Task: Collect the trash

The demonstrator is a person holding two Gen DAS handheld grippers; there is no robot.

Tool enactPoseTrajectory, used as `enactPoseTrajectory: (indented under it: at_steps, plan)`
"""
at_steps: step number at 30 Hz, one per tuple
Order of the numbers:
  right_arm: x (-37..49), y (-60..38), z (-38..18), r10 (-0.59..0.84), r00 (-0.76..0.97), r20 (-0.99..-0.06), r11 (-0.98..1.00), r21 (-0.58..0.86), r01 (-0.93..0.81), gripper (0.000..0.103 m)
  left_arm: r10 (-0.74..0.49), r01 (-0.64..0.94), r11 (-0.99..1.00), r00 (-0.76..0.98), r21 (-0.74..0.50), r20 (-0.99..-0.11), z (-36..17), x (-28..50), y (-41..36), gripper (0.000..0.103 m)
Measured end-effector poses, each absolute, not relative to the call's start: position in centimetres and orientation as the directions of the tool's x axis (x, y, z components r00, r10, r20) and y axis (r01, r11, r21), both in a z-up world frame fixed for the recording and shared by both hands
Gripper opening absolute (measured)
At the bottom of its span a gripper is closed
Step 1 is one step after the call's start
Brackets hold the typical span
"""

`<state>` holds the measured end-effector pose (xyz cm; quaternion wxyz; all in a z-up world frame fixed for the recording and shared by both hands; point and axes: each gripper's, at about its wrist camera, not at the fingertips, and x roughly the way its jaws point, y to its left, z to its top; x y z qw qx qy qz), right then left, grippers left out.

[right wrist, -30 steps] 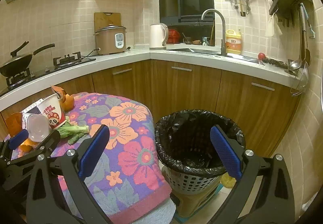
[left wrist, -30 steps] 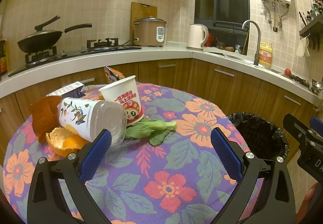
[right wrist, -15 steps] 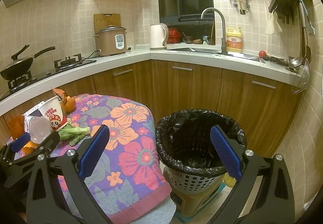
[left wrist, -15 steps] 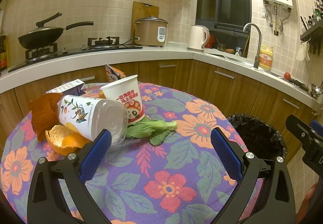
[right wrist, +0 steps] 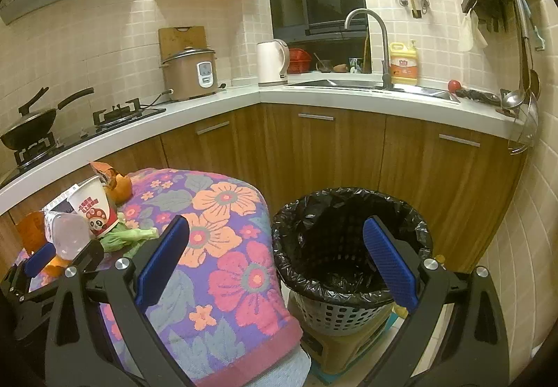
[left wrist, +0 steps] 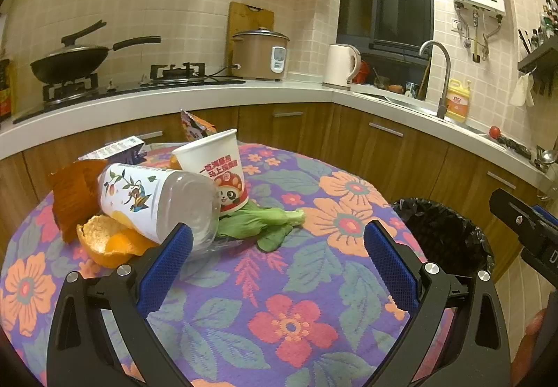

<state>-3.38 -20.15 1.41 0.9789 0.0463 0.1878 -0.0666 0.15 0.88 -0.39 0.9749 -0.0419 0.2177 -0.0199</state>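
Hovering over a floral-cloth table (left wrist: 314, 282) of trash, both tools spread wide and holding nothing.

Left wrist view: the left tool (left wrist: 279, 261) hangs above the cloth, its left finger just before a fallen clear bottle (left wrist: 157, 202). The bottle lies on orange peel (left wrist: 108, 240) and against a paper cup (left wrist: 216, 171), with a green leaf (left wrist: 265, 223) beside it.
Right wrist view: the right tool (right wrist: 275, 258) faces a black-lined bin (right wrist: 348, 247) standing beside the table; the trash pile sits far left.

Purple tabletop cloth (left wrist: 314, 282) with orange and pink flowers; white paper cup (left wrist: 216, 167) with red mushroom print; black-lined bin (right wrist: 348, 247).
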Motion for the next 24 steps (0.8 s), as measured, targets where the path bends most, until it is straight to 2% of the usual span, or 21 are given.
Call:
enactPoseTrajectory:
  at_steps: [12,19,24]
  plan:
    - [-3.5,-19.7,1.7,-0.117,0.928,-0.353,0.989,0.04,0.14,0.095,-0.056,0.019,0.995,0.907,-0.093,-0.417,-0.5,0.0,0.9,0.095]
    - [-3.2,-18.2,2.3,-0.046,0.935,-0.351,0.997,0.043,0.065,0.095,-0.071,0.021,0.991,0.916,-0.131,-0.394,0.2,-0.6,2.0,0.095]
    - [-2.5,-16.4,2.3,0.023,0.931,-0.364,1.0,0.028,-0.013,0.095,-0.013,-0.035,0.992,0.929,-0.123,-0.37,2.3,-2.3,4.9,0.095]
